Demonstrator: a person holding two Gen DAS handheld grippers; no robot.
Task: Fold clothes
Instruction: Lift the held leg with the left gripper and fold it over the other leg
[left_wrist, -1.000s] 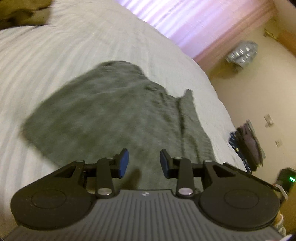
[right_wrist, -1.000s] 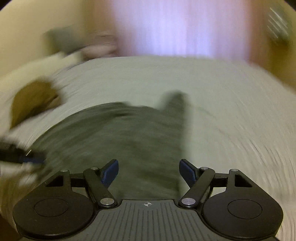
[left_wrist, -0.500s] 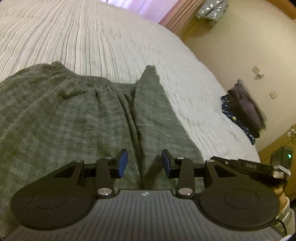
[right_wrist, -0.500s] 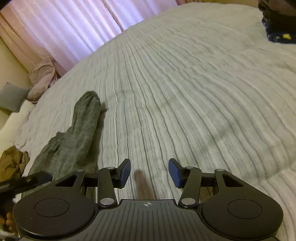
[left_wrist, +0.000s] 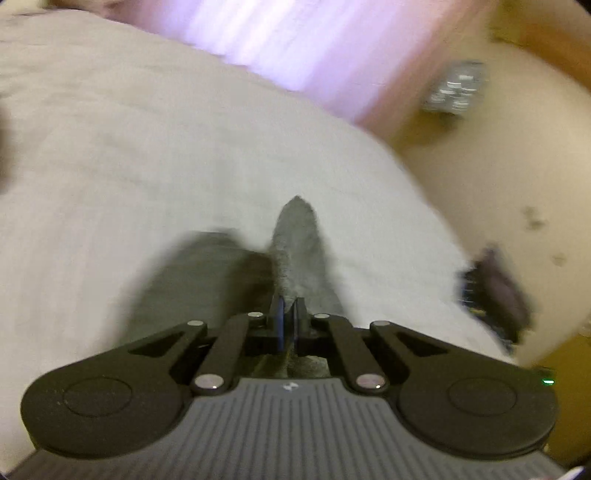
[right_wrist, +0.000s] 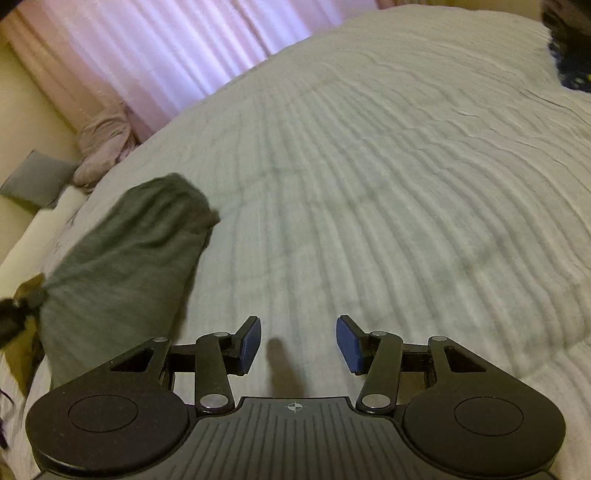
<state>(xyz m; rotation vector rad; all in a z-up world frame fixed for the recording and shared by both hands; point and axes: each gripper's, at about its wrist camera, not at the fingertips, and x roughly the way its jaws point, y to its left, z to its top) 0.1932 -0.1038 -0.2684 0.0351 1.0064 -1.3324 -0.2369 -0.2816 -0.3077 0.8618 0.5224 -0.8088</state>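
A: Fingers?

B: My left gripper (left_wrist: 289, 314) has its pads pressed together with grey cloth pinched between them, and fabric bunches behind the jaws too. My right gripper (right_wrist: 298, 343) stands wide apart with nothing in it, hovering just over bare bedspread (right_wrist: 388, 184).

A: What's the cloth?

B: The grey garment (left_wrist: 295, 251). It looks like knit shorts or trousers, but the left view is motion-blurred so I can't swear to it. It's on the bed, near the edge closest to me, with one end raised in my left grip.

A: Step?

B: I read it as a mid-fold carry: one end pinched and hauled over. How many folds it already has I can't tell.

A: Next move?

B: The free side needs control. My right gripper is well apart from the cloth, which sits to its left in the right view (right_wrist: 122, 266). It has to come across and pin or pinch the loose edge so the layers land square and don't drag.

A: Orientation?

B: The long axis runs straight away from my left fingers, with the narrow tip pointing toward the pink curtains (left_wrist: 266, 40). A broader flap trails off to the left.
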